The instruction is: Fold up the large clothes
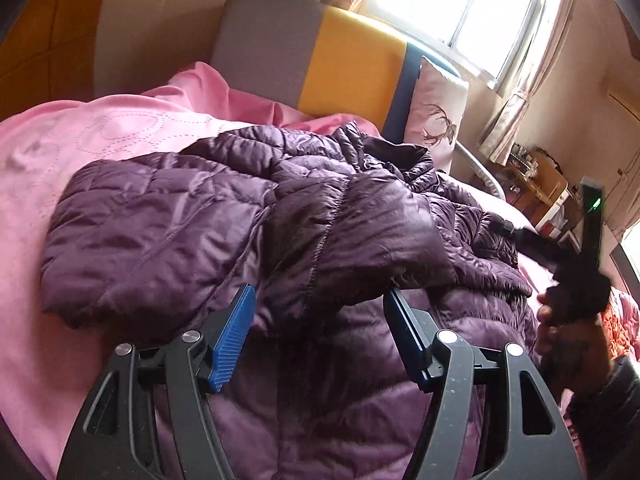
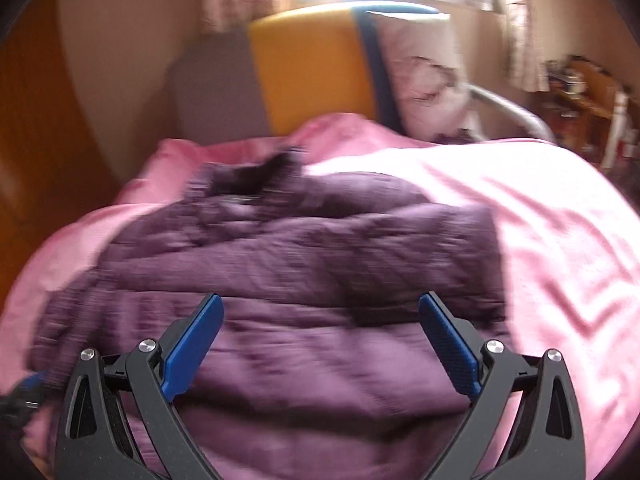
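The left gripper [image 1: 318,300] is held with its jaws apart, nothing clamped between them. The right gripper [image 2: 320,312] is likewise spread wide, gripped by a hand [image 1: 560,340].

Motion blur smeared the purple jacket [image 2: 304,248] in the right wrist view; the shelf clutter [image 1: 532,168] was too small to identify.

No readable text, labels or numbers anywhere.
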A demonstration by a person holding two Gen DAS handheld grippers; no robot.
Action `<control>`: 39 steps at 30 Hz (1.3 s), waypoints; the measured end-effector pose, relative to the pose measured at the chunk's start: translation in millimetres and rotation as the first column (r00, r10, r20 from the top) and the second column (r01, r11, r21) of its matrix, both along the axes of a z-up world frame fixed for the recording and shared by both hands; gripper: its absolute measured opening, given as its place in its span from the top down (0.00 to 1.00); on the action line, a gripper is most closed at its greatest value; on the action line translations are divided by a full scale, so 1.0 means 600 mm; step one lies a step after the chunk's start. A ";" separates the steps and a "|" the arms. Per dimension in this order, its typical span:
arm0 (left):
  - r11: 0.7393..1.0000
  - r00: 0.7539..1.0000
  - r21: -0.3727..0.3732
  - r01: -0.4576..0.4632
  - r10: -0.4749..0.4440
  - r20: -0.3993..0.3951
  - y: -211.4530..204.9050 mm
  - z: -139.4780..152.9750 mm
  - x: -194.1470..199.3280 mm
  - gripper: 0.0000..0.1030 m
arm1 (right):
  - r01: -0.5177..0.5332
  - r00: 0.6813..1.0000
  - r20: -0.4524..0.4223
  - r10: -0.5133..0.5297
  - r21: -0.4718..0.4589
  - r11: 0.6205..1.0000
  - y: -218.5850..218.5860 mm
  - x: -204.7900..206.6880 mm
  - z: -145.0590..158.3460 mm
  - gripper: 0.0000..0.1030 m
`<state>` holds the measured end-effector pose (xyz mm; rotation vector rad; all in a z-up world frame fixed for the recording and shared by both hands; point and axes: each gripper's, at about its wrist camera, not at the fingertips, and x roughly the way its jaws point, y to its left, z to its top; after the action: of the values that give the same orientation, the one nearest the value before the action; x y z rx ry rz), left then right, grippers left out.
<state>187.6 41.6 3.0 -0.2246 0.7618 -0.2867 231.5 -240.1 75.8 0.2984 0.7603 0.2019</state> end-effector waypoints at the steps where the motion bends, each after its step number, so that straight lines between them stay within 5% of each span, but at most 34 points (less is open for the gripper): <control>1: 1.000 1.000 -0.007 -0.003 0.003 0.002 0.004 -0.001 -0.005 0.29 | -0.076 0.997 -0.011 0.077 0.072 0.995 0.028 0.002 0.004 0.05; 3: 1.000 1.000 -0.009 -0.008 0.008 0.003 0.009 -0.003 -0.014 0.28 | -0.188 0.979 -0.046 0.197 0.157 0.970 0.087 0.010 0.003 0.05; 7: 1.000 1.000 0.014 -0.023 0.023 0.015 0.023 -0.005 -0.038 0.28 | -0.231 0.960 -0.127 0.248 0.132 0.964 0.181 0.027 -0.030 0.07; 10: 0.998 0.998 0.019 -0.066 0.066 0.003 0.047 -0.015 -0.053 0.28 | -0.269 0.939 -0.182 0.291 0.134 0.954 0.232 0.035 -0.058 0.31; 14: 0.982 0.981 0.033 -0.187 0.188 -0.049 0.085 -0.033 -0.053 0.28 | -0.301 0.940 -0.157 0.302 0.030 0.953 0.267 0.021 -0.045 0.85; 17: 0.967 0.963 0.029 -0.255 0.256 -0.085 0.113 -0.041 -0.044 0.28 | -0.296 0.954 -0.044 0.296 -0.008 0.955 0.265 0.006 0.015 0.90; 26: 0.945 0.937 0.088 -0.316 0.326 -0.127 0.122 -0.031 0.030 0.28 | -0.161 0.971 0.189 0.144 0.078 0.984 0.156 -0.003 0.174 0.91; 32: 0.938 0.930 0.121 -0.325 0.340 -0.137 0.109 -0.027 0.088 0.28 | -0.048 0.983 0.180 0.025 0.125 0.991 0.055 0.003 0.170 0.91; 39: 0.923 0.918 0.204 -0.327 0.361 -0.164 0.079 -0.046 0.138 0.28 | 0.090 0.991 0.086 -0.101 0.121 0.989 -0.047 0.002 0.105 0.91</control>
<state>270.4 88.9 -24.6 -0.2217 0.9242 0.1413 232.5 -268.3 138.5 0.4326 0.6430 0.1686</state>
